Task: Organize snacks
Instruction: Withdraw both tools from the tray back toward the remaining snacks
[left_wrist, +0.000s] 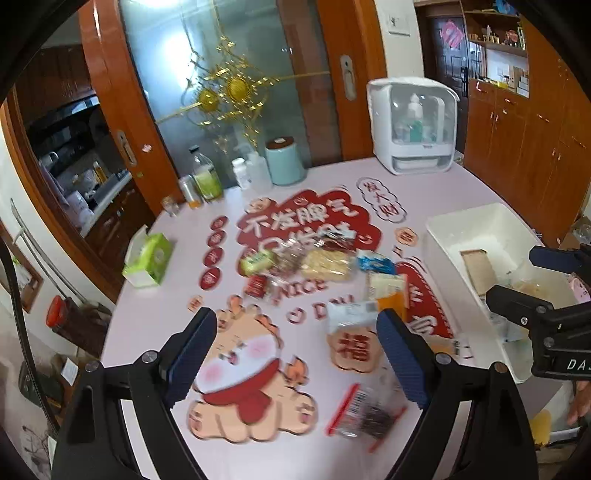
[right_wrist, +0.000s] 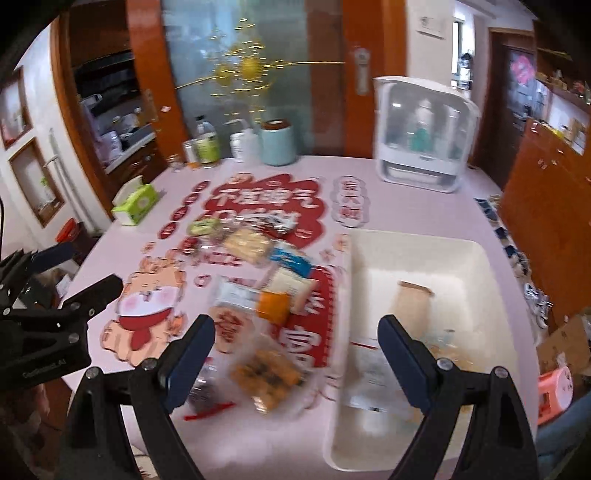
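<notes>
My left hand-held gripper (left_wrist: 295, 354) hangs over the pink worktop (left_wrist: 155, 325) with its jaws wide apart and nothing between them; my right hand-held gripper (right_wrist: 297, 354) is likewise spread and empty, straddling the near left wall of the white bin (right_wrist: 491, 280). The snacks (left_wrist: 317, 266) lie mostly in a loose heap at the middle of the worktop, on the red printed decoration; among them a pale yellow noodle-like pack (left_wrist: 327, 264), a blue-and-white packet (left_wrist: 375, 262), a small green packet (left_wrist: 256, 262) and an orange-cornered pouch (right_wrist: 273, 304). Nearer to me lie a clear bag with a red strip and dark contents (left_wrist: 364, 413) and a clear pack of orange-brown pieces (right_wrist: 266, 373), both just left of the bin. Inside the bin already sit a brown paper pouch (right_wrist: 412, 304) and some pale, blurred wrappers that I cannot make out. Along the far edge stand a mint-green canister (left_wrist: 284, 160), a bottle with a green label (left_wrist: 207, 177), a few small jars beside it and a white cabinet with a clear door (left_wrist: 413, 125); a green tissue box (left_wrist: 149, 260) sits at the left edge, well apart from the heap. Behind the worktop are a frosted glass door with gold ornament (left_wrist: 229, 88) and wooden cupboards (left_wrist: 517, 147). Between my grippers and the heap the nearer bags lie in the path.
</notes>
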